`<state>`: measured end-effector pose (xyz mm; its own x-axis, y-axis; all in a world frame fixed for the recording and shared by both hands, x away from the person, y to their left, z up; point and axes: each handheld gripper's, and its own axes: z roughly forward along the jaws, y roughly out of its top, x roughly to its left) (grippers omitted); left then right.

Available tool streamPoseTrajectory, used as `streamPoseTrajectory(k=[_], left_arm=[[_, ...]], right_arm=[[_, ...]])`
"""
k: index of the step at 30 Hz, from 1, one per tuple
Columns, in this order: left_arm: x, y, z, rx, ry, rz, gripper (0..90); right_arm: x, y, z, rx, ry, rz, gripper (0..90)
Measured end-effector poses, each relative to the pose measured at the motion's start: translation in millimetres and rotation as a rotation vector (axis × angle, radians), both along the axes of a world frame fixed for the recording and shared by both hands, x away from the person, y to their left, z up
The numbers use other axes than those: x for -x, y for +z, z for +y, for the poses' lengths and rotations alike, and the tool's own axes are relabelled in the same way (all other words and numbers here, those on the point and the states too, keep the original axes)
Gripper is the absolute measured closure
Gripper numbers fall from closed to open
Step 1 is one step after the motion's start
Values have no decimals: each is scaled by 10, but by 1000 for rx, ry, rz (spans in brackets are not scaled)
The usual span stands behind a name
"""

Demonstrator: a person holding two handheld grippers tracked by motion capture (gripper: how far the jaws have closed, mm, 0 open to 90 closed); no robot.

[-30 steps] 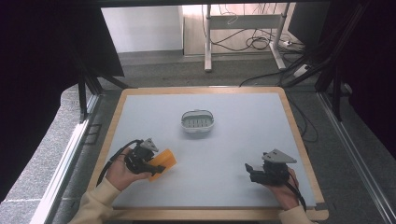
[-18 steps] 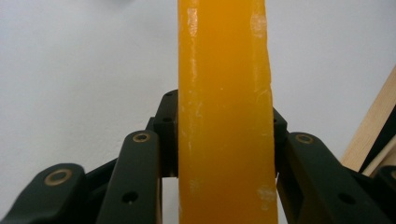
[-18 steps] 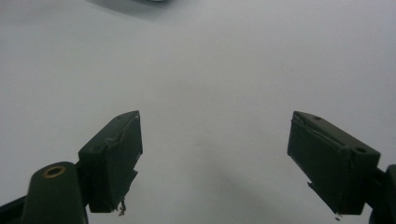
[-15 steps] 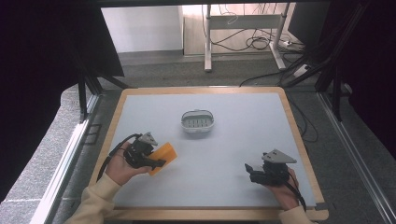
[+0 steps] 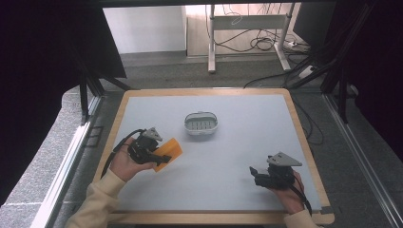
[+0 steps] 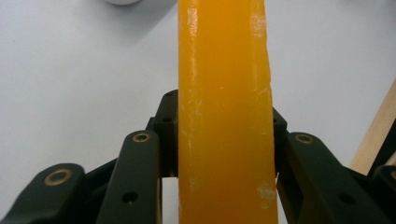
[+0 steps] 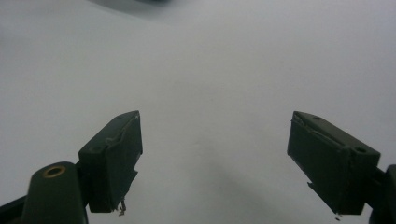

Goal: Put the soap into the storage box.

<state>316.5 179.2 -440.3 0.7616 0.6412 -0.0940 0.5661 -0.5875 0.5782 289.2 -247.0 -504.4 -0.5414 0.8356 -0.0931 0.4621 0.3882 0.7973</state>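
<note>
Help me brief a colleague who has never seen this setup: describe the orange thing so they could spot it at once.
Start at the wood-framed grey table and go to its near left side, where the left gripper is held above the surface. Clamped between its black jaws is the orange bar, a flat, waxy, soap-like slab. It is the one brightly coloured thing here; the white slotted dish sits farther back at mid-table.

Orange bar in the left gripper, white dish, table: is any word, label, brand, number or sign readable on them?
None: no writing shows on the orange bar, the left gripper, the right gripper, the white dish or the table.
</note>
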Motion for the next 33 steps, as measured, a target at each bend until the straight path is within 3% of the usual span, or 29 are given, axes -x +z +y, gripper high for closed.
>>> streamPoseTrajectory(k=[21,33], left_arm=[[-256,108,-2,13,21,-10,616],[-349,60,-5,17,27,2,616]], right_arm=[[-3,-11,-1,6,-2,4,183],[-5,-15,-8,6,-4,6,183]])
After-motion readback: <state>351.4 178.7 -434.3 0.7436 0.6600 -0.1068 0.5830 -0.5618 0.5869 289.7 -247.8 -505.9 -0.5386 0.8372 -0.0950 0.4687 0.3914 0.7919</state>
